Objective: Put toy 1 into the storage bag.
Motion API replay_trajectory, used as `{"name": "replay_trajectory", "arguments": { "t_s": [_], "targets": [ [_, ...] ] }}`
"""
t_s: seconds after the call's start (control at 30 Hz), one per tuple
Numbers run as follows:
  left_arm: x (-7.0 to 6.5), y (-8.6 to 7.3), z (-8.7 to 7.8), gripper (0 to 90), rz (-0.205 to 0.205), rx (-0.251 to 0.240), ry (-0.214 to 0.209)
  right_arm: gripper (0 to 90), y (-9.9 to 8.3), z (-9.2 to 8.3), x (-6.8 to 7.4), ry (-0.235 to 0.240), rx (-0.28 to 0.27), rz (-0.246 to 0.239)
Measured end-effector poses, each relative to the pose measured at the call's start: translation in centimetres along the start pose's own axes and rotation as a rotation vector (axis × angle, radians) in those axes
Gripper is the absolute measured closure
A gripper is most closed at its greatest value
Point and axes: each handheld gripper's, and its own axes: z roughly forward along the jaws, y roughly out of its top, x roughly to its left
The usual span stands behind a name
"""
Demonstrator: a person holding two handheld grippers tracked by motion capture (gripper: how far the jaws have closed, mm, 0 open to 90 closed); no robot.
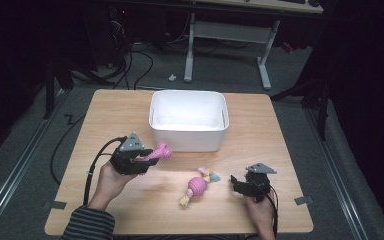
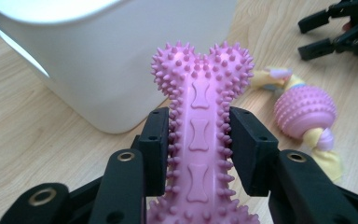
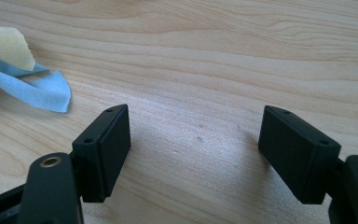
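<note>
My left gripper point(image 1: 147, 159) point(image 2: 199, 140) is shut on a pink spiky bone toy point(image 1: 159, 152) point(image 2: 200, 107), held just in front of the white bin point(image 1: 189, 120) point(image 2: 112, 60). A pink ball toy with yellow and blue cloth ends point(image 1: 198, 186) point(image 2: 304, 109) lies on the wooden table point(image 1: 130, 115) between the two grippers. My right gripper point(image 1: 236, 182) point(image 3: 193, 149) rests low over bare wood to the right of that toy, jaws wide open with nothing between them. The toy's blue and yellow cloth ends point(image 3: 25, 77) lie at the upper left of the right gripper view.
The white bin stands at the table's middle back and looks empty inside. A desk frame point(image 1: 230, 40) and cables point(image 1: 140, 60) stand on the floor beyond the table. A person's hands hold both grippers at the near edge.
</note>
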Motion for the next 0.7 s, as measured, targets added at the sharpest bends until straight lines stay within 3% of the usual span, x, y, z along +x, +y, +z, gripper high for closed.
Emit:
{"name": "replay_trajectory", "arguments": {
  "t_s": [0.33,0.5,0.7],
  "targets": [
    [0.8,3.3,-1.4,60.0,-0.007,-0.048,-0.024,25.4,0.0,0.0,0.0,0.000,-0.001,-0.003],
    [1.1,4.8,-1.4,60.0,0.025,-0.061,-0.029,25.4,0.0,0.0,0.0,0.001,0.000,-0.004],
    [1.8,6.6,-1.2,60.0,0.010,-0.083,-0.042,25.3,0.0,0.0,0.0,0.001,0.000,-0.004]
  ]
}}
